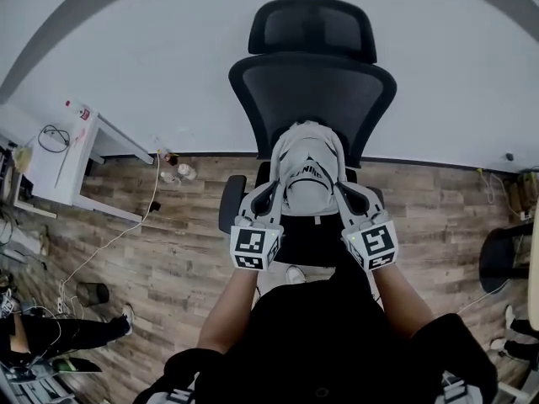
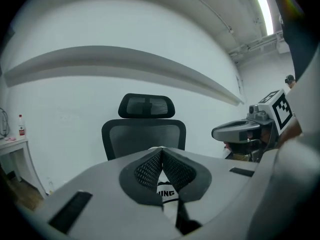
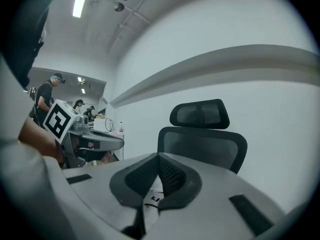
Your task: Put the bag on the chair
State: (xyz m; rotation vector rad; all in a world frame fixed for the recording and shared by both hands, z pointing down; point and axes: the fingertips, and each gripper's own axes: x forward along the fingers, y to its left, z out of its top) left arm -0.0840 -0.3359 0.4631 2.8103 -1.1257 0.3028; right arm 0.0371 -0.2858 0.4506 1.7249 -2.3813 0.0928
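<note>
Head view shows my left gripper (image 1: 272, 190) and right gripper (image 1: 344, 190) both clamped on the white bag (image 1: 307, 160), just near of the chair (image 1: 312, 82).

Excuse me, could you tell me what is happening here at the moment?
A person holds a gripper in each hand. The left gripper and the right gripper are both shut on a light grey bag, pinching it at either side. The bag hangs in front of the black office chair, apparently not yet set down on it.
</note>
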